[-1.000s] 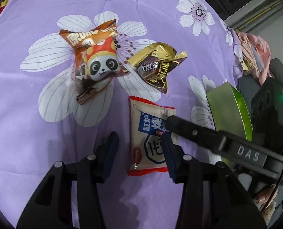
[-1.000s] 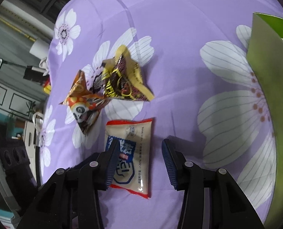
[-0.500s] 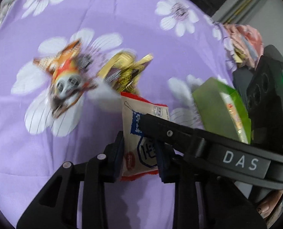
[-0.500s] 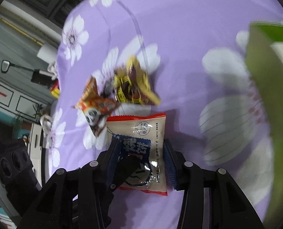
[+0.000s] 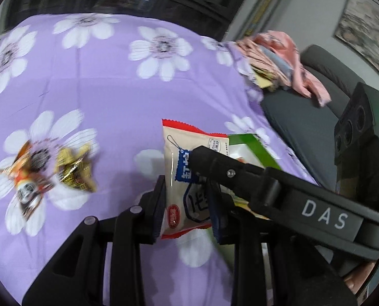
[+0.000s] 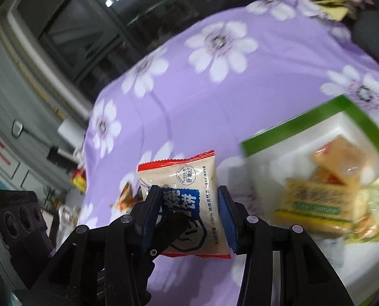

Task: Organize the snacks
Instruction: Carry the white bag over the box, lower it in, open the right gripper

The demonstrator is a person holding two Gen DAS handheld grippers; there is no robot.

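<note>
On the purple floral cloth [image 5: 118, 97] lie a panda packet [image 5: 26, 183] and gold packet [image 5: 74, 170]; both the left gripper [image 5: 186, 204] and right gripper [image 6: 189, 216] clamp the white biscuit packet [image 6: 186, 204], held above the cloth; the green box [image 6: 342, 178] holds yellow and orange packets [image 6: 317, 204].

purple flowered cloth [image 5: 128, 97], pink fabric [image 5: 278, 53] on a dark sofa [image 5: 304, 127].

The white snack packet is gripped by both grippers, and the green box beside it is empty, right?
Not quite. The green box is not empty: the right wrist view shows yellow and orange packets in it. The white snack packet is indeed gripped by the left gripper and right gripper.
</note>
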